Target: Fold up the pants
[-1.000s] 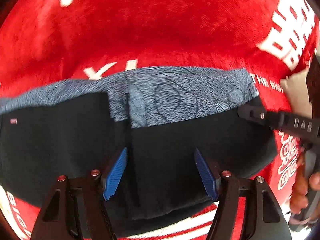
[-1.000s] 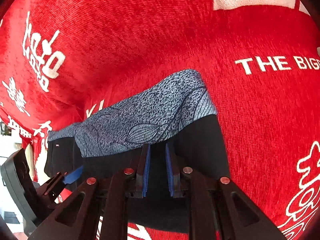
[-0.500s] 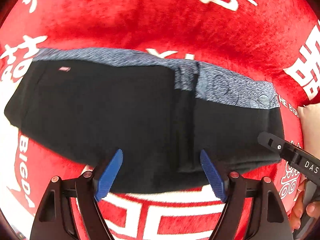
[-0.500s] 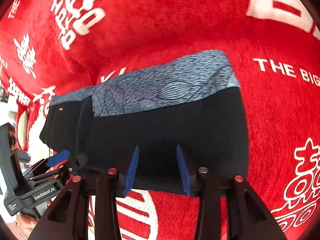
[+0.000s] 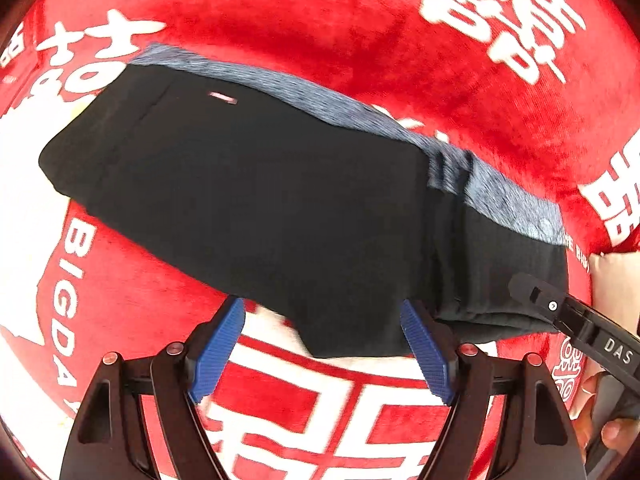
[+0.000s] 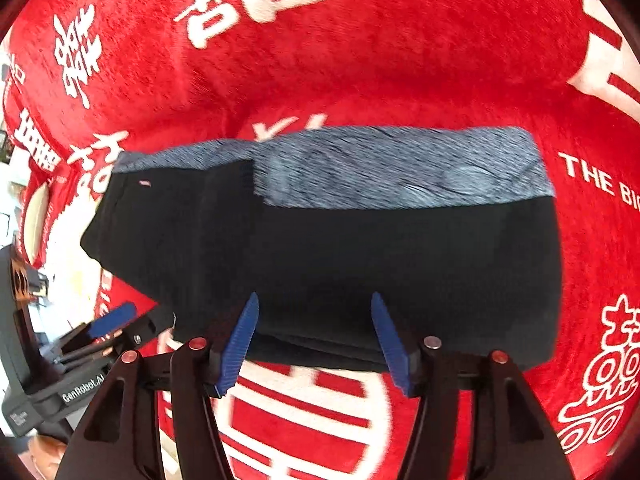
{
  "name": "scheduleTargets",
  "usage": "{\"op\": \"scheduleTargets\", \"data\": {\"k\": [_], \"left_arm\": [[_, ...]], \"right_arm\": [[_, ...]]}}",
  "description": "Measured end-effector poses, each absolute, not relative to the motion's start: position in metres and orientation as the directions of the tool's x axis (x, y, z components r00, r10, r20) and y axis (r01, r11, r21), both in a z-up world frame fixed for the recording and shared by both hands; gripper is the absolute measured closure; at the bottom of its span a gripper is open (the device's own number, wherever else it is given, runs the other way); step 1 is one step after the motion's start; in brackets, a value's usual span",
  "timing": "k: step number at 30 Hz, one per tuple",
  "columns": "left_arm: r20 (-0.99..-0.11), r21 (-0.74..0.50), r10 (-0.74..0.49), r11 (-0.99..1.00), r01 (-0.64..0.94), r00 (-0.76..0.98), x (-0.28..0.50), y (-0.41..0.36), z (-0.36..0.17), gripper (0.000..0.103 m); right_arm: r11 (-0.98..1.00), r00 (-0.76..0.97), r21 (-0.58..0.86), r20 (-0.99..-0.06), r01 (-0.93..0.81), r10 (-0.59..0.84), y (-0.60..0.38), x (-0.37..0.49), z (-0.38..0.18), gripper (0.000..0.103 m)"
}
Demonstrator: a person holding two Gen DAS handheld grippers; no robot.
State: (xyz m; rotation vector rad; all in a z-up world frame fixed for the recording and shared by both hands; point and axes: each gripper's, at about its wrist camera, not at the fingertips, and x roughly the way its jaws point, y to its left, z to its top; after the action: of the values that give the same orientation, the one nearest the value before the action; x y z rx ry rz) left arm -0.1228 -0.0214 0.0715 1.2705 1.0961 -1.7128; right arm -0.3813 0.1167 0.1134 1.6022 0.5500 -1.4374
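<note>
Right gripper [image 6: 316,340] jaws just opened, pants [image 6: 340,256] released; a second ago they pinched black cloth. Left gripper [image 5: 324,344] also wide, empty. Both pulled back since. Pants lie folded on red blanket [image 6: 400,60]. Fold looks finished.

Folded pants [image 6: 340,248], black with grey band, lie on red blanket [image 6: 400,60]. Right gripper [image 6: 314,340] jaws just opened, apparently clear of cloth.

Pants [image 5: 260,208] black w/ blue-grey marled band; cloth [image 5: 320,24] red, white lettering; claw pads [image 6: 240,340] blue.
</note>
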Motion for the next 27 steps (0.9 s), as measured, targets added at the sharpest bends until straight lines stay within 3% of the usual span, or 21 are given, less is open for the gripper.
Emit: {"op": "scheduleTargets", "data": {"k": [4,12,18,22,27], "left_arm": [[-0.949,-0.275,-0.061,-0.314,0.909,-0.308,-0.09,-0.043,0.073,0.022],[-0.928,-0.338,-0.105,-0.169,0.926,-0.358,-0.026,-0.088,0.063,0.022],[-0.893,-0.427,-0.144,-0.023,0.904,-0.426,0.018,-0.119,0.05,0.022],[-0.859,-0.502,-0.13,0.02,0.864,-0.496,0.029,-0.129,0.034,0.022],[-0.809,-0.582,-0.13,0.046,0.812,-0.573,0.033,-0.137,0.018,0.022]], "right_arm": [[-0.507,0.243,0.3,-0.954,0.808,-0.179,0.1,-0.359,0.095,0.025],[-0.395,0.096,0.115,-0.993,0.912,-0.068,0.09,-0.321,0.085,0.021],[-0.393,0.074,0.08,-0.997,0.916,-0.03,0.083,-0.313,0.078,0.017],[-0.329,0.009,0.007,-1.0,0.944,0.005,0.076,-0.295,0.072,0.014],[-0.339,0.014,0.016,-1.0,0.941,-0.007,0.077,-0.294,0.072,0.014]]}}
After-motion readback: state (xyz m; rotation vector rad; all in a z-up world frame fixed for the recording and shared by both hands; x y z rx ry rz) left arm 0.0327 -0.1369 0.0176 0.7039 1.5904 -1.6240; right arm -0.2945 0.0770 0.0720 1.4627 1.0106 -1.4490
